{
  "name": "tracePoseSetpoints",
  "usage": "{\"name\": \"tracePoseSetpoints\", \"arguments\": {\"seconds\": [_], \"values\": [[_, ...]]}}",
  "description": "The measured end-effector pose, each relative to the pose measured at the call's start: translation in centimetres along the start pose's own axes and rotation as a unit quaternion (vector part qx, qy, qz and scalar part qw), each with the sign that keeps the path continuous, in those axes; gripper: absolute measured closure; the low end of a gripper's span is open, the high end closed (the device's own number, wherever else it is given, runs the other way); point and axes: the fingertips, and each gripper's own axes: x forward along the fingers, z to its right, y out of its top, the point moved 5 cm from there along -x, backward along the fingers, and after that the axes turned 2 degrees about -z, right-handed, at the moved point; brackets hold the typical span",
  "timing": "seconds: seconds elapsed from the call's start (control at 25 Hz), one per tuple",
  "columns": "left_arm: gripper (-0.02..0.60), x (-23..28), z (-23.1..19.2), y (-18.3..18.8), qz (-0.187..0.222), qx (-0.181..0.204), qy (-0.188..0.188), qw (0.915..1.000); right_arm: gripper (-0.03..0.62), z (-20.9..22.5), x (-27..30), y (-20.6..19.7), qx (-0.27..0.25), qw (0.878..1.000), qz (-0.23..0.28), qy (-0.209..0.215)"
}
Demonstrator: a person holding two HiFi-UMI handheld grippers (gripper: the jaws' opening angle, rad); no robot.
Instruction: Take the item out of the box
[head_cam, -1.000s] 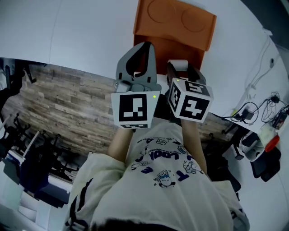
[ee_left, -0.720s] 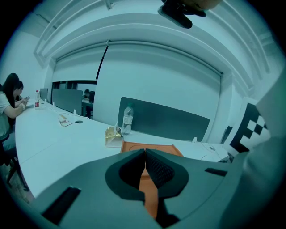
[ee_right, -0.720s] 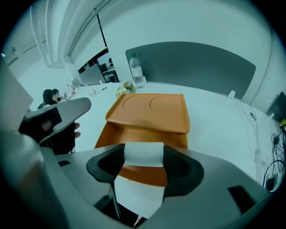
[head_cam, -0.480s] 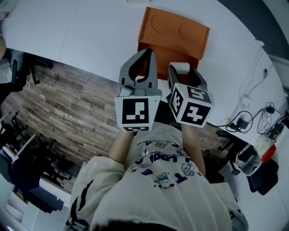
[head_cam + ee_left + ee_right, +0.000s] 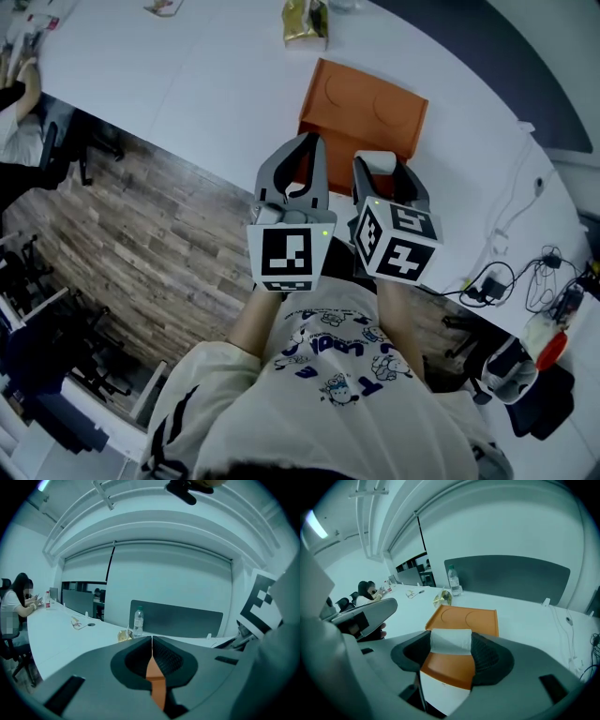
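White desk (image 5: 187,75) is running through an open office, with the orange box (image 5: 366,108) sitting on it. Right hand-held gripper (image 5: 380,169) is hovering over the box's near edge, jaws clamping the white item (image 5: 450,641) across its middle. Left hand-held gripper (image 5: 152,644) is sitting just left of that edge, jaws pressed together, empty. Item is looking light, soft and paper-like, so likely crushable. I'm judging a gentle mid-body squeeze is suiting it.
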Motion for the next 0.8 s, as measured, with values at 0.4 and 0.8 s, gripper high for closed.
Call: {"name": "tracePoseSetpoints", "arguments": {"seconds": [0.4,0.8], "values": [[0.562,-2.0,0.3,2.5,0.037,0.011,0.025,0.9989,0.319,-1.3,-2.5,2.3,-0.021,0.998,0.052,0.023],[0.563,-4.0,0.0,4.6,0.073,0.013,0.043,0.9963,0.319,-2.7,-5.0,4.2,-0.039,0.992,0.110,0.042]]}}
